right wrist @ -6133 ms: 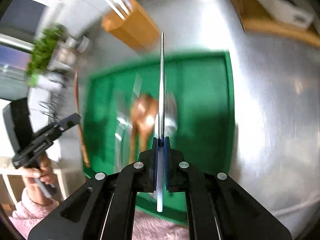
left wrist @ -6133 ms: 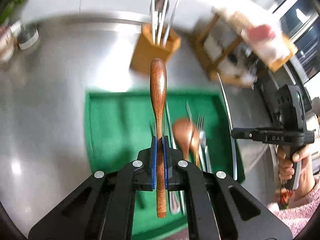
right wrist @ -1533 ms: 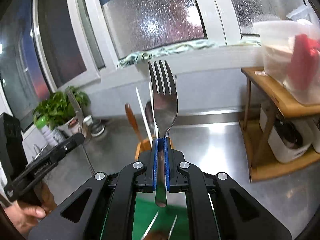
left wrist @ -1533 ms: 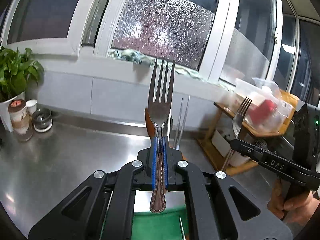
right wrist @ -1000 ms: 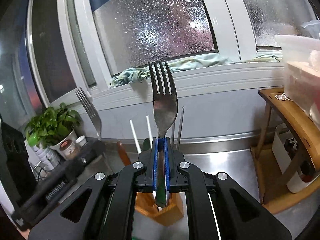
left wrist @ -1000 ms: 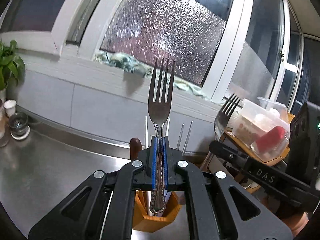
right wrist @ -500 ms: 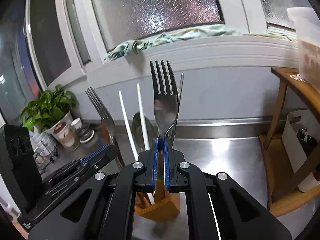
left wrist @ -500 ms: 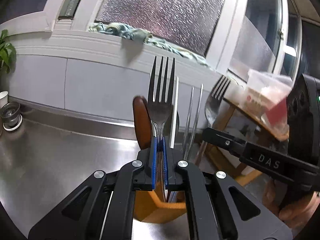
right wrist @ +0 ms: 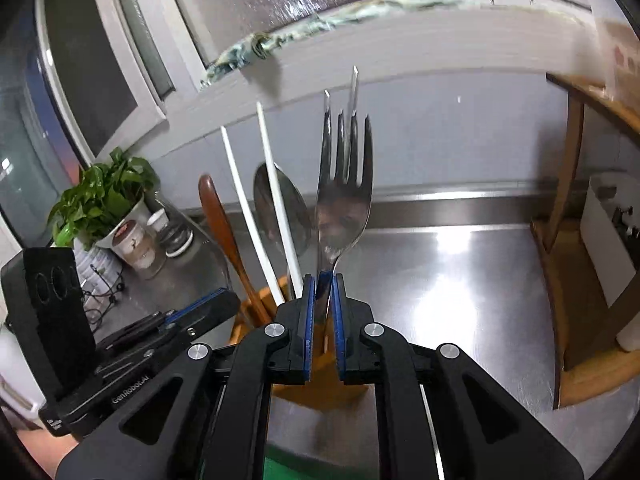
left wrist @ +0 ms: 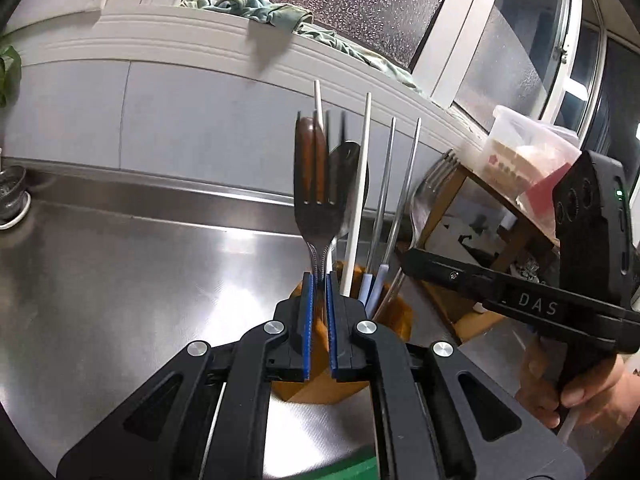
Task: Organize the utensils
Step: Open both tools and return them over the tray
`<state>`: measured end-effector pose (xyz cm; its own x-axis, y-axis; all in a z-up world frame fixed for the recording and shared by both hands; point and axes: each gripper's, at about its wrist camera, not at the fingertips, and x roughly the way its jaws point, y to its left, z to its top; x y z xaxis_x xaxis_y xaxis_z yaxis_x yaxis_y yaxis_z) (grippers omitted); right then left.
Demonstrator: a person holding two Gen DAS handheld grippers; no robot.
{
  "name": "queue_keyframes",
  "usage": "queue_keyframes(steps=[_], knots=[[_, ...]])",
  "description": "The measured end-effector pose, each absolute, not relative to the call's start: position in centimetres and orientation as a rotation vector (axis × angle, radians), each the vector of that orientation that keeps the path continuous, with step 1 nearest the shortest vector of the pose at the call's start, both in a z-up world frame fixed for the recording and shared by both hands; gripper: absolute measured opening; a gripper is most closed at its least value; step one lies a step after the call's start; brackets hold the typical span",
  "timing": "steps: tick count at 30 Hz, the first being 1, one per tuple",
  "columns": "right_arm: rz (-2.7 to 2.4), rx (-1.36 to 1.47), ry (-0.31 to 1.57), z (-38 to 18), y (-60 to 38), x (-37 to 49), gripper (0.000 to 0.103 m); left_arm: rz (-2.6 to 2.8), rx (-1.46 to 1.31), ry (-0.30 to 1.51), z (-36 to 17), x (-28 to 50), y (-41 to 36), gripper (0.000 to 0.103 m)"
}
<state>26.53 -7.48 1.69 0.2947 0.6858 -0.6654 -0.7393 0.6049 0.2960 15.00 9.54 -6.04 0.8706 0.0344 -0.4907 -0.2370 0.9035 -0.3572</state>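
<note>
- Nearest the left camera, the left gripper [left wrist: 318, 284] has its blue pads [left wrist: 306, 320] slightly parted around the neck of a fork [left wrist: 318, 208]; a sliver of gap shows on each side, so the jaws look released, or nearly so. The fork stands tines up, blurred, its handle dropping into the wooden holder [left wrist: 394, 316] just beyond.
- Close to the right camera, the right gripper [right wrist: 322, 280] frames a second fork [right wrist: 344, 200] in the same way: the pads stand apart and the neck sits loose between them, so I judge these jaws slack too.
- Both forks are stiff, thin polished steel, light and slippery. The narrow neck below the bowl is the sensible place to pinch, and a loose hold lets them slide straight down.
- Each tool points forward and slightly up over the holder. From the left camera the person's right hand [left wrist: 588, 384] shows on the other tool's grip.
- Standing in the holder are a wooden spoon [right wrist: 224, 240], a metal spoon [right wrist: 280, 208], white chopsticks [right wrist: 276, 196] and metal chopsticks [left wrist: 384, 200].
- Farther off lie the steel counter [left wrist: 120, 280], a potted plant [right wrist: 100, 196] and a wooden shelf [right wrist: 568, 216].
</note>
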Motion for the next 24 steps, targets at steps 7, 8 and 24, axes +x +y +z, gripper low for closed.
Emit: queue_keyframes(steps=[7, 8, 24], knots=[[0.930, -0.057, 0.857, 2.4, -9.0, 25.5, 0.052, 0.200, -0.455, 0.488, -5.0, 12.5, 10.3, 0.024], [0.928, -0.054, 0.852, 2.7, -9.4, 25.2, 0.054, 0.209, -0.462, 0.493, -4.9, 12.0, 10.3, 0.029], [0.922, -0.181, 1.173, 4.7, -15.4, 20.7, 0.099, 0.169, -0.585, 0.798, -3.1, 6.0, 8.6, 0.095]])
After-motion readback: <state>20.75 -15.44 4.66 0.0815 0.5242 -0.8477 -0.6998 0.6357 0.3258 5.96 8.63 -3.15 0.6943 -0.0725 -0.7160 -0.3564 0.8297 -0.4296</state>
